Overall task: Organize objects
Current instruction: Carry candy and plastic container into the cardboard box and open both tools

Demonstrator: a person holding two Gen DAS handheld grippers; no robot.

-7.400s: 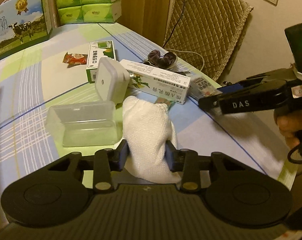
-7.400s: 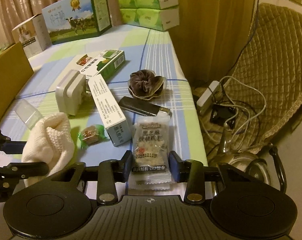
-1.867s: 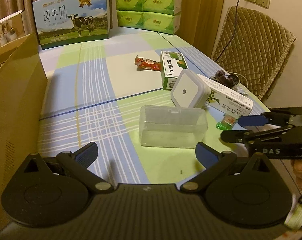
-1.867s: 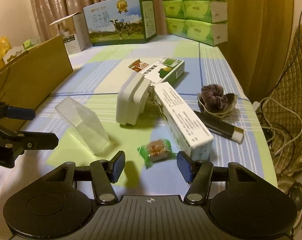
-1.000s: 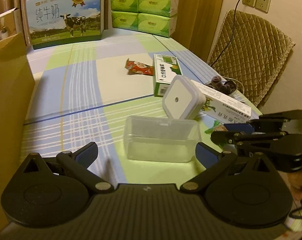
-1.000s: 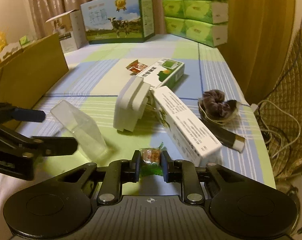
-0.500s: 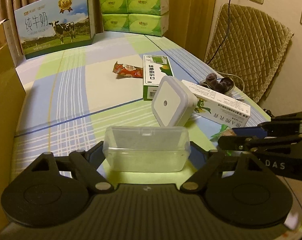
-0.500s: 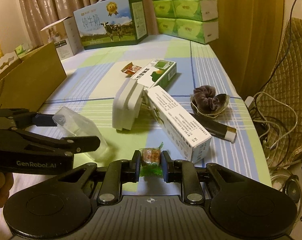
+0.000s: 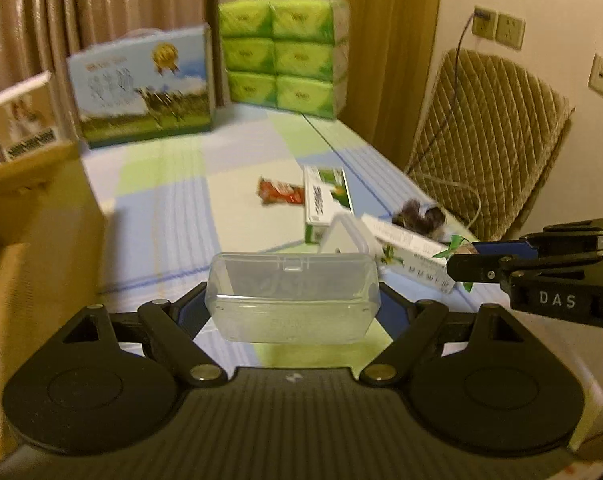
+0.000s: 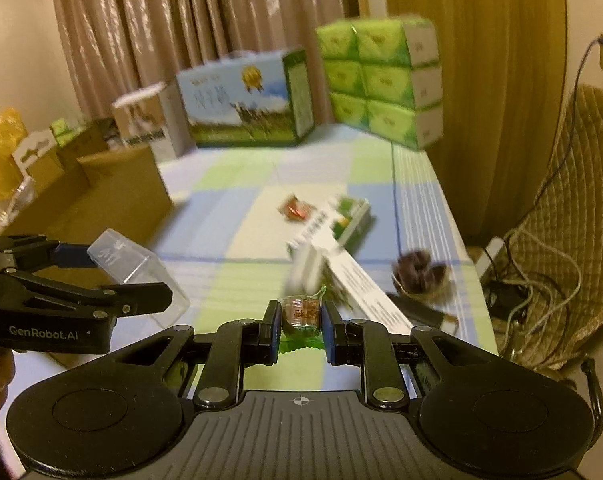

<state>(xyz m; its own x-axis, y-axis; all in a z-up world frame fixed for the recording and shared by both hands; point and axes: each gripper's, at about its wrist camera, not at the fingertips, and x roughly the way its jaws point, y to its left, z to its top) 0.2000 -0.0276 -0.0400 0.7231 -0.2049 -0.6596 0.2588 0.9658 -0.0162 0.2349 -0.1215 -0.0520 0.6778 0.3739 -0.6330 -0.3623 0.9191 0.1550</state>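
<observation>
The clear plastic box (image 9: 292, 298) now hangs above the checked tablecloth (image 9: 169, 216), clamped end to end by the left gripper (image 9: 292, 312), whose jaws have just closed on it. The wrapped candy (image 10: 300, 314) is pinched tight in the right gripper (image 10: 300, 332). Both were lying on the cloth a second ago; next is probably the cardboard box (image 10: 113, 196) left of the clear one.
</observation>
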